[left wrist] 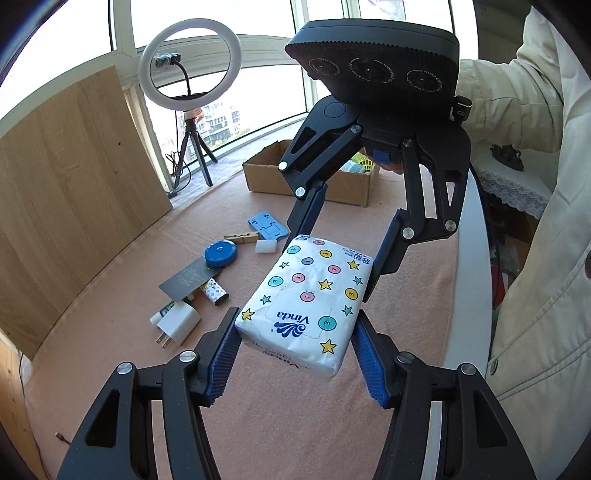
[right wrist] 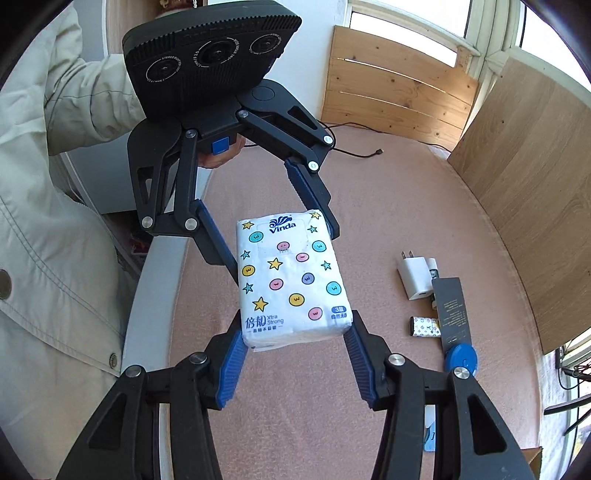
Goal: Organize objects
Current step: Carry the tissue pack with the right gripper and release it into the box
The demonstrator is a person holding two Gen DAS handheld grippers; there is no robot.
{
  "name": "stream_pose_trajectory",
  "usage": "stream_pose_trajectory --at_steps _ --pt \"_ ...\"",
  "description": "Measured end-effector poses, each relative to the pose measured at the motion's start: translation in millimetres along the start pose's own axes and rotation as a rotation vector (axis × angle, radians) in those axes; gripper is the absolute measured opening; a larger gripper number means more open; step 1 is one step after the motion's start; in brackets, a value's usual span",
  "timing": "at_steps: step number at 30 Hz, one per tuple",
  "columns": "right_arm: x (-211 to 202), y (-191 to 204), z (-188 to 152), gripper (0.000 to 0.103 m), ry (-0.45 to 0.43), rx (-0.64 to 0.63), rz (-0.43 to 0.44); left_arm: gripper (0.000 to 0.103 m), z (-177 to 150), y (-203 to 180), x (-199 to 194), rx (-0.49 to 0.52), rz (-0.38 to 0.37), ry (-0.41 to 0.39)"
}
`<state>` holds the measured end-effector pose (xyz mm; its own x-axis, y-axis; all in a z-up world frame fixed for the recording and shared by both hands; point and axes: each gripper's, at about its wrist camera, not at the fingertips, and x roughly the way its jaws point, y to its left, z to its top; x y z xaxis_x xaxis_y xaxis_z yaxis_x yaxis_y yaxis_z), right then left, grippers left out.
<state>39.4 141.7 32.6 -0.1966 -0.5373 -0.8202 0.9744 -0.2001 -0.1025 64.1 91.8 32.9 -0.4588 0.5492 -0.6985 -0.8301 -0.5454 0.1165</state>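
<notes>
Both tools grip one tissue pack (left wrist: 308, 302) above the worktop (left wrist: 258, 424): left tool (left wrist: 295, 339) clamps its near end, right tool (left wrist: 334, 254) apparently its 12 o'clock end.

Home sunroom, bay windows (left wrist: 258, 22), ring light (left wrist: 190, 64)

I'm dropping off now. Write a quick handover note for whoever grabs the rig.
Left tongs: clamped on one end of the tissue pack.
Right tongs: clamped on the other end, pack held above the table.
Done: cardboard box at the far edge holds some items.
Left: charger, blue round case, clothespin, blue stand, black card.
</notes>
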Motion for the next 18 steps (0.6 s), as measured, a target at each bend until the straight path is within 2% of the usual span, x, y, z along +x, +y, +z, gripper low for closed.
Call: stream_pose_trajectory --at_steps 11,18 --pt "-9.9 6.9 -3.5 0.047 -0.002 -0.003 -0.024 0.062 11.6 -10.1 3.1 0.039 -0.007 0.010" --pt "-26.8 2.6 -23.3 0.047 -0.017 0.037 -0.053 0.062 34.8 -12.4 21.7 0.084 -0.036 0.021"
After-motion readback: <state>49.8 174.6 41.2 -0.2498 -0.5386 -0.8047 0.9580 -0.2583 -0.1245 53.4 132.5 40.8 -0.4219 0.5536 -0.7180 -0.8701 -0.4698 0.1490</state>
